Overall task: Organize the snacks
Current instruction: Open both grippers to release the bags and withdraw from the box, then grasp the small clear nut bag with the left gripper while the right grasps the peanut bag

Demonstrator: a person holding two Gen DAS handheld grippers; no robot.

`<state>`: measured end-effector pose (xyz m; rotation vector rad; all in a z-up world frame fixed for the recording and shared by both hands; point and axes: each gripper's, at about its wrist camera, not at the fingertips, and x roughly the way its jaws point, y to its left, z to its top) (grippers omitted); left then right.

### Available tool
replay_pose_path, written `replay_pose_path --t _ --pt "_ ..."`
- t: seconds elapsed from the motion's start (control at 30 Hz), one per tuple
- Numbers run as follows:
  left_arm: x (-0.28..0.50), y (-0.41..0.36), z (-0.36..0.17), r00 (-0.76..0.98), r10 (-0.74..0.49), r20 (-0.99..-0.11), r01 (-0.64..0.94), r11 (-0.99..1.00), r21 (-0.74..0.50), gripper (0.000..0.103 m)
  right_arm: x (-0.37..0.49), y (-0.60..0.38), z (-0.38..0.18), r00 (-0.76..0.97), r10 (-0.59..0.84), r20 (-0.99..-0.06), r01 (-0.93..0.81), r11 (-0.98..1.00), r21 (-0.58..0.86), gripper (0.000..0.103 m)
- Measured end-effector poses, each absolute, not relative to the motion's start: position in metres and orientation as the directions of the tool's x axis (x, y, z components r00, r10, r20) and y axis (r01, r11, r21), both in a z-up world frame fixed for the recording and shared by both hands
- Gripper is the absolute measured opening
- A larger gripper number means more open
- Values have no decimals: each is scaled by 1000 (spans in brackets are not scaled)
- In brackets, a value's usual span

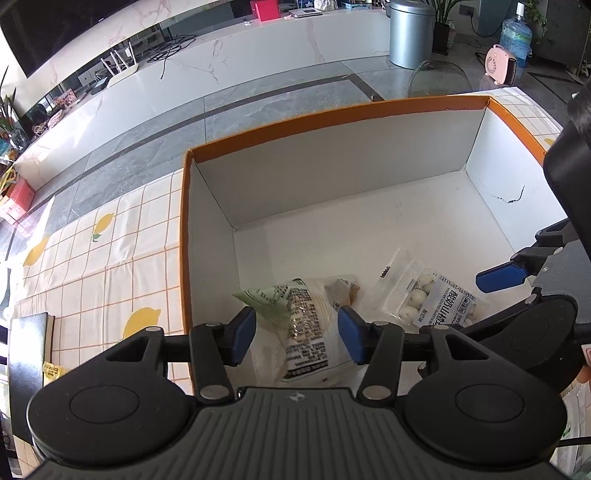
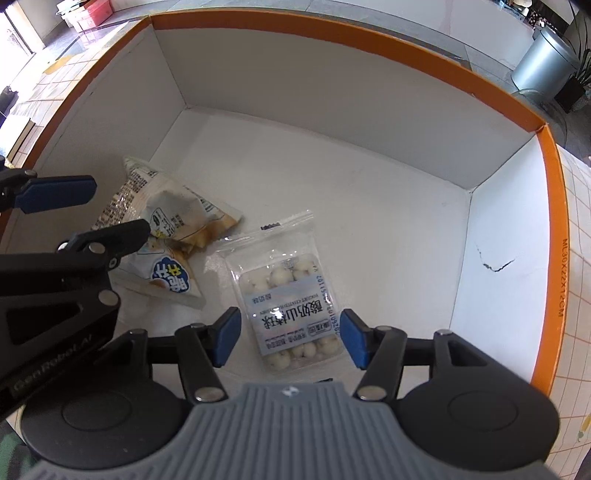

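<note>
Three snack packets (image 2: pixel 173 236) and the ball pouch (image 2: pixel 291 295) already lie in the orange box (image 2: pixel 369 40); left gripper (image 1: pixel 297 338) and right gripper (image 2: pixel 288 339) jaws apart, holding nothing; snacks left outside cannot be told.

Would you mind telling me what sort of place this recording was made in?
Probably a home living room: a wall-mounted TV above a long marble console, a lemon-print tablecloth, and a water jug beside a small heater.

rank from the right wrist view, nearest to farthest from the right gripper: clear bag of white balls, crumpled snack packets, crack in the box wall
1. Clear bag of white balls, between the right gripper fingers.
2. Crumpled snack packets, up-left.
3. Crack in the box wall, far right.
</note>
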<state>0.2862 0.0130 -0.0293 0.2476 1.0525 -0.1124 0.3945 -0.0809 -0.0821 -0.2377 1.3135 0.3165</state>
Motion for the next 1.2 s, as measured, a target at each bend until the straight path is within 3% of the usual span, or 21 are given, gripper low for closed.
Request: replay_pose_path --t 0.13,0.4,0.7,1.2 --pt "279 11 -17 523 40 -851 207 963 172 74 393 -83 -71 262 54 -963 -363 931 -47 71" --pt "254 8 8 634 62 -771 163 964 211 75 361 -99 -49 351 35 -936 -335 938 -90 81" --pt "227 16 31 681 58 -730 131 971 199 75 310 -108 -12 492 40 -870 -329 933 -143 85" --pt "148 14 58 716 -11 -698 143 981 132 75 186 -136 31 714 123 -689 -239 968 -75 88"
